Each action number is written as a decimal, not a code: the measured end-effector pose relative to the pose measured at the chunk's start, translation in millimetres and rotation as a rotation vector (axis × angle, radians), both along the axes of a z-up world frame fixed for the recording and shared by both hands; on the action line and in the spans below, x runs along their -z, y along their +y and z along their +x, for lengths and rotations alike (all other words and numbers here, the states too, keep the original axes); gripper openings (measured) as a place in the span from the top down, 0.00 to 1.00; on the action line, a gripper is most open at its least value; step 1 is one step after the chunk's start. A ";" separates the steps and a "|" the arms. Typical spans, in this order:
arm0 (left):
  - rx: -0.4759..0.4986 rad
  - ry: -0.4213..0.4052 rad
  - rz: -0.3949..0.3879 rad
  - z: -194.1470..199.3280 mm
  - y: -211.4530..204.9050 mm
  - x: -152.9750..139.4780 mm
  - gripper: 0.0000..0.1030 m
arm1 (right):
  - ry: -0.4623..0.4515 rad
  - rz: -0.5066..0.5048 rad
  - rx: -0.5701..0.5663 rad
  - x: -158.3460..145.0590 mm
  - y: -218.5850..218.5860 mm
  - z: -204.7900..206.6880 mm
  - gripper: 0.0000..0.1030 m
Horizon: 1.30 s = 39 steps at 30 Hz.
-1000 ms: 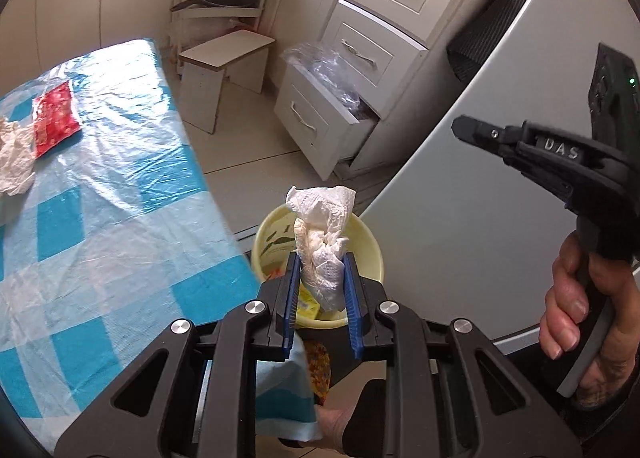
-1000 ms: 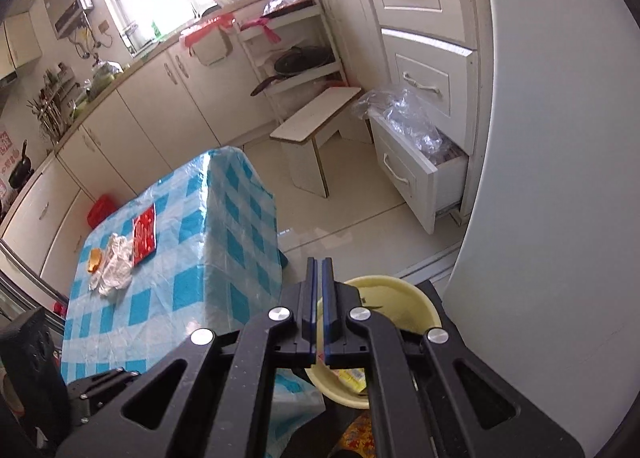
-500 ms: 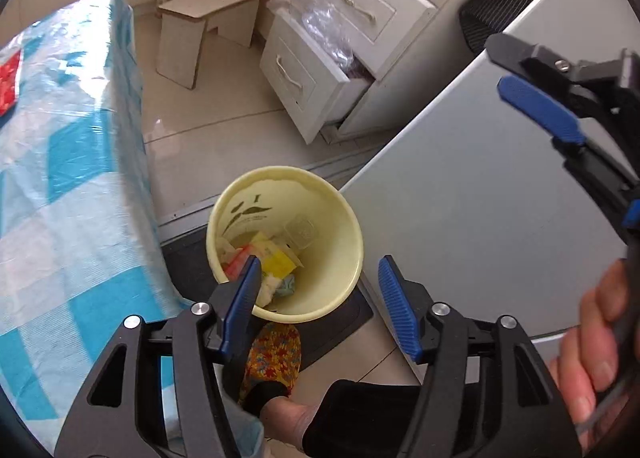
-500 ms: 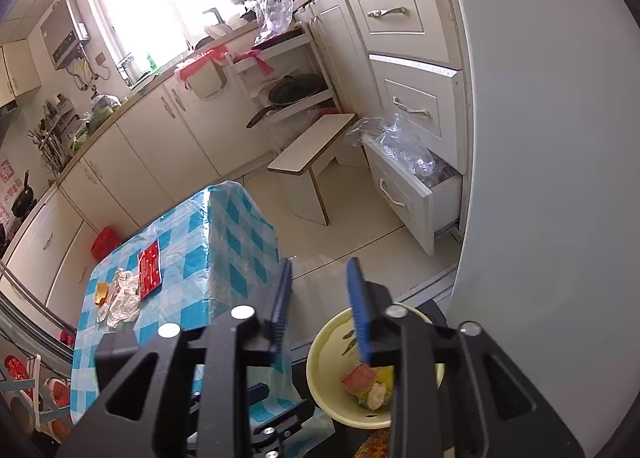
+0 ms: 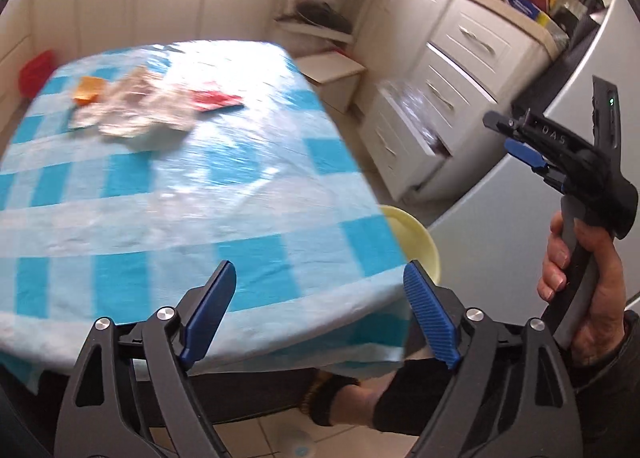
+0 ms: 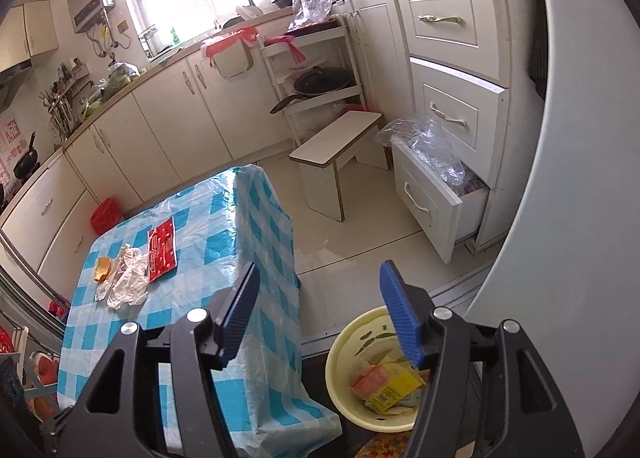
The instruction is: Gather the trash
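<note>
My left gripper [image 5: 320,278] hangs over the near edge of the blue checked table [image 5: 168,193], its jaws opening with nothing between them. At the table's far side lie crumpled white wrappers [image 5: 132,113], an orange scrap [image 5: 89,89] and a red packet [image 5: 214,101]. The yellow bin [image 6: 352,390] stands on the floor by the table, holding several pieces of trash. Above the bin's left rim my right gripper [image 6: 320,290] is opening, also empty. In the right wrist view the wrappers [image 6: 128,286], red packet [image 6: 162,248] and orange scrap [image 6: 102,268] lie far left.
A grey fridge wall [image 6: 560,217] stands close on the right. A white drawer [image 6: 432,197] hangs open with plastic bags in it, and a low white stool [image 6: 336,145] sits on the tiled floor beyond the table. Cabinets line the back.
The left gripper let the white tissue fall into the bin, opened wide and swung left over the table. The right gripper went from shut to open above the bin.
</note>
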<state>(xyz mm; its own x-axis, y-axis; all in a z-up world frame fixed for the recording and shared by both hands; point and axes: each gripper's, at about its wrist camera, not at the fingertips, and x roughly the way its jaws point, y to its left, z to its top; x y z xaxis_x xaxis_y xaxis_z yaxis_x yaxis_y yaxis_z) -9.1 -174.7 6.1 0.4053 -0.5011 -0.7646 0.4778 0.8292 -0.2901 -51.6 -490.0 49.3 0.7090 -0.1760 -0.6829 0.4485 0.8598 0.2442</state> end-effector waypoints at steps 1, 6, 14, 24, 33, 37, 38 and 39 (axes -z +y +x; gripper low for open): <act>-0.026 -0.014 0.000 1.0 11.7 -1.2 0.17 | 0.002 -0.009 -0.012 -0.3 7.0 4.4 0.37; -0.137 -0.004 -0.023 6.6 70.2 -1.4 0.16 | 0.009 -0.051 -0.085 -0.9 46.1 30.3 0.31; -0.219 0.006 -0.045 8.6 114.8 4.9 0.15 | 0.012 -0.104 -0.173 2.4 90.8 64.8 0.27; -0.259 0.038 -0.065 18.2 131.7 17.8 0.15 | 0.026 -0.115 -0.206 8.5 115.4 88.3 0.24; -0.273 0.060 -0.074 22.7 136.3 24.2 0.15 | 0.036 -0.125 -0.232 11.2 128.2 97.7 0.23; -0.276 0.060 -0.078 22.3 137.5 24.1 0.15 | 0.039 -0.131 -0.236 11.6 129.9 97.4 0.23; -0.275 0.061 -0.077 22.4 137.6 24.1 0.15 | 0.039 -0.131 -0.235 11.6 129.8 97.1 0.23; -0.275 0.062 -0.078 22.3 137.5 24.0 0.15 | 0.040 -0.131 -0.235 11.7 129.5 96.9 0.23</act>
